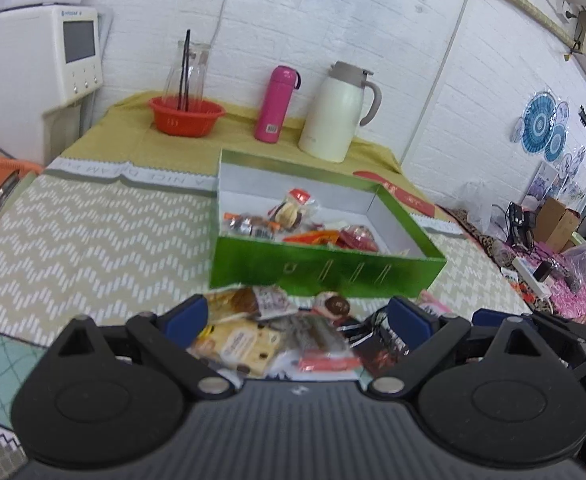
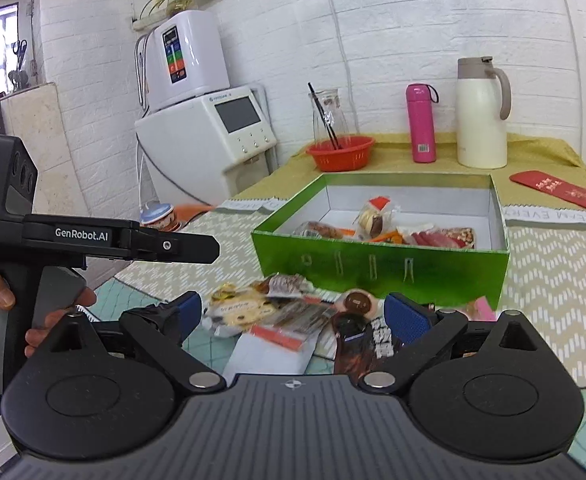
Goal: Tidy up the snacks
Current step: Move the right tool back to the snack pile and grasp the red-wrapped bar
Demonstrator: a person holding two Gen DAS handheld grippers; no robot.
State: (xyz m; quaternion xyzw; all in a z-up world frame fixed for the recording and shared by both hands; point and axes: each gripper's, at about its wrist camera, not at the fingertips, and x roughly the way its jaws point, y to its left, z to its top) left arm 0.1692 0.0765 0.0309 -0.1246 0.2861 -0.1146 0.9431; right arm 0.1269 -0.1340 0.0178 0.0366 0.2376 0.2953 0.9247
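Both the left gripper (image 1: 297,316) and right gripper (image 2: 293,314) stand wide apart and empty over the snack pile (image 2: 277,316) between their jaws, so closing could pinch several overlapping packets at once and drop one short of the green box (image 2: 377,268) just beyond.

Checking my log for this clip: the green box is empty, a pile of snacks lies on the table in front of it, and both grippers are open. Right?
Not quite: the green box already holds several wrapped snacks, as the right wrist view shows. The snack pile does lie in front of it, with the left gripper and right gripper open.

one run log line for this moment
left gripper: open, empty | right gripper: open, empty | snack pile: on table before green box | box: partly filled
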